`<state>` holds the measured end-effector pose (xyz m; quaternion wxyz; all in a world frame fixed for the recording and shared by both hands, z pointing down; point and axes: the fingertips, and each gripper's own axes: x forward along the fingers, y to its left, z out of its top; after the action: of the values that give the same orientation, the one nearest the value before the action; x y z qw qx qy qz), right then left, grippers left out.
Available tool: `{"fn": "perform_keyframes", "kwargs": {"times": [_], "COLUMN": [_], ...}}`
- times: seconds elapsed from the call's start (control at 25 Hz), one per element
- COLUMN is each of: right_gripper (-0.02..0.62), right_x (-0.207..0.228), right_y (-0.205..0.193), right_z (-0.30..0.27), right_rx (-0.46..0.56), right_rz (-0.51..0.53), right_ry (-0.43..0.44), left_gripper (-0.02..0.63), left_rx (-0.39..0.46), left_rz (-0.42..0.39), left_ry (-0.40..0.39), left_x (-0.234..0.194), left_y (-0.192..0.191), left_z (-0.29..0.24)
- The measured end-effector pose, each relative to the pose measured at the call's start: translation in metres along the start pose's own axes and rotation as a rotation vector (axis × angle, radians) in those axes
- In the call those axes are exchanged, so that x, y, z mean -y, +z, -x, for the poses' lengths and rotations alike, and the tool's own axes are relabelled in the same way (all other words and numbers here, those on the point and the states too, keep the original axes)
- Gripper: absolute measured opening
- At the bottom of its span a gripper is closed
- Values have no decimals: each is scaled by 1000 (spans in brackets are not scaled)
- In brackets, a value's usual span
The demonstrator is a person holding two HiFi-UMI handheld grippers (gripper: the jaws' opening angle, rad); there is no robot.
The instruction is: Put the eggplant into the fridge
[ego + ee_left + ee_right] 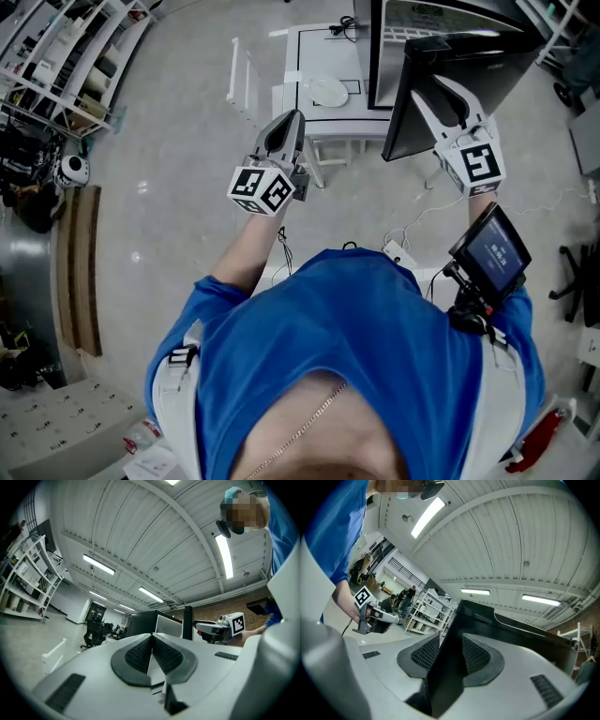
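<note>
**Inspector:** Eggplant, location?

**Examiner:** Cannot tell. No view shows it, and neither gripper carries it.

**Inspector:** And the appliance?

**Examiner:** The fridge (422, 33) stands ahead of the person, just beside a white table (323, 56). The fridge door (441, 103), a dark panel, is swung open toward the person.

**Inspector:** Right side?

**Examiner:** The right gripper (433, 86) points level. Its jaws are set wide and clamped on the free edge of the fridge door, and the dark panel fills the gap between the ribbed pads (425, 652).

**Inspector:** Left side?

**Examiner:** The left gripper (292, 117) is over the floor (169, 187) just in front of the white table, tilted slightly upward. Its jaws are closed pad to pad with nothing between them.

**Inspector:** Other items?

**Examiner:** A round white dish (328, 91) lies on the white table. A small screen (492, 248) is mounted on the right forearm.
</note>
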<state>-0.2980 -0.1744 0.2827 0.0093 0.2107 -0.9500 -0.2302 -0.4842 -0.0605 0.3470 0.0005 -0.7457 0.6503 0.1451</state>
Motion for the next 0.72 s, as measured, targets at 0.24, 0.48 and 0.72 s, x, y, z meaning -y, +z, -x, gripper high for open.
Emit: {"fn": "perform_keyframes", "kwargs": {"times": [0.24,0.48,0.72], "right_gripper": [160,160,160], "right_x": [3,6,23], "right_y": [10,10,-31], "right_z": [-22,-43,-80], "right_rx": [-11,-22,-31], "right_rz": [6,12,-4], "right_ry": [6,9,9], "left_gripper": [9,9,9], "left_rx": [5,5,2], "left_rz": [2,-2,-13], "left_ry": [41,70,109], "left_x": [-12,-21,-47], "left_y": [13,19,0], "left_z": [13,24,8]}}
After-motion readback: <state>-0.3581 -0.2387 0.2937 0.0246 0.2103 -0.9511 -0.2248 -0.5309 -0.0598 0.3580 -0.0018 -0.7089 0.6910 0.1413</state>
